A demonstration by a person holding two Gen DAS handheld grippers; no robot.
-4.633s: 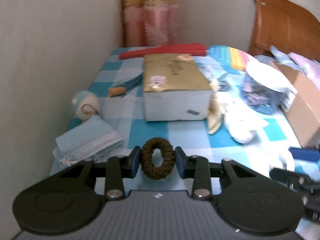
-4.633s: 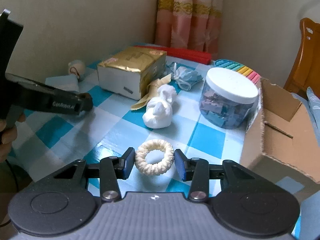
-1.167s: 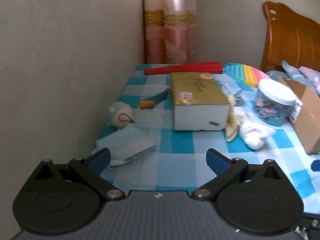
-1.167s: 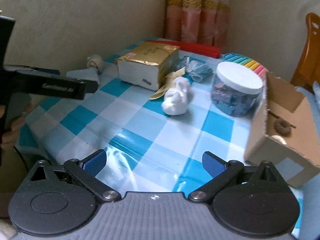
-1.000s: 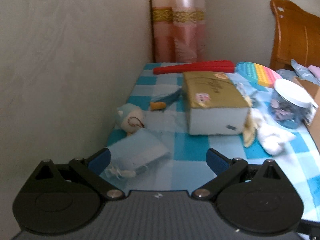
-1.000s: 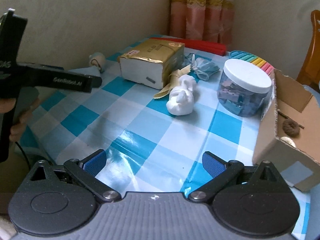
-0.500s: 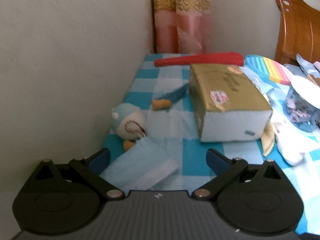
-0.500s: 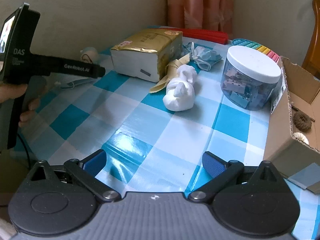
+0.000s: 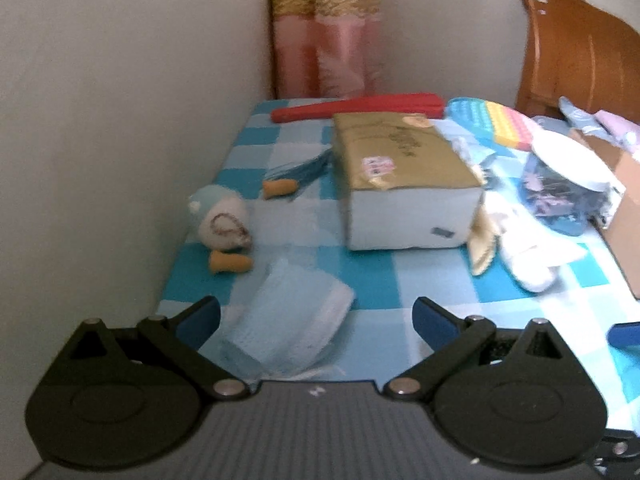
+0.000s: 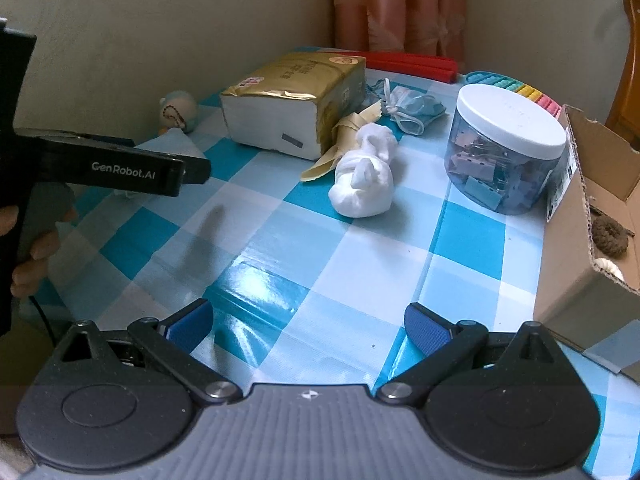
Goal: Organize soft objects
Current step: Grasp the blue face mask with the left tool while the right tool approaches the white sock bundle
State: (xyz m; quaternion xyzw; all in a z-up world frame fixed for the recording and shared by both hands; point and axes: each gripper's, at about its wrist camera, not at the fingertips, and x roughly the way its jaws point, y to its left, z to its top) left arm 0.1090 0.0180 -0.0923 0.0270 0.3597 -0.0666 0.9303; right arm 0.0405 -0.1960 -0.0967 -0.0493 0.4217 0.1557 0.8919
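Note:
My left gripper [image 9: 316, 316] is open just above a folded light-blue face mask [image 9: 288, 320] that lies between its fingers at the table's left edge. A small round plush toy [image 9: 220, 220] sits behind the mask. My right gripper [image 10: 306, 326] is open and empty over the checked tablecloth. A white bundled sock [image 10: 362, 180] lies ahead of it. The cardboard box [image 10: 576, 264] at the right holds a brown hair tie [image 10: 610, 234] and a cream one [image 10: 608, 266]. The left gripper's body [image 10: 120, 168] shows at the left of the right wrist view.
A gold tissue pack [image 9: 396, 172] stands mid-table, with a clear jar with a white lid [image 10: 506, 148] to its right. Another blue mask [image 10: 412, 110], a red folder [image 9: 360, 108], a rainbow pop toy [image 9: 500, 120] and a wooden chair [image 9: 576, 52] are at the back. A wall runs along the left.
Both hair ties went from the grippers into the box, and both grippers opened. In the last second the left gripper has moved forward and down over the blue mask; the right has edged forward.

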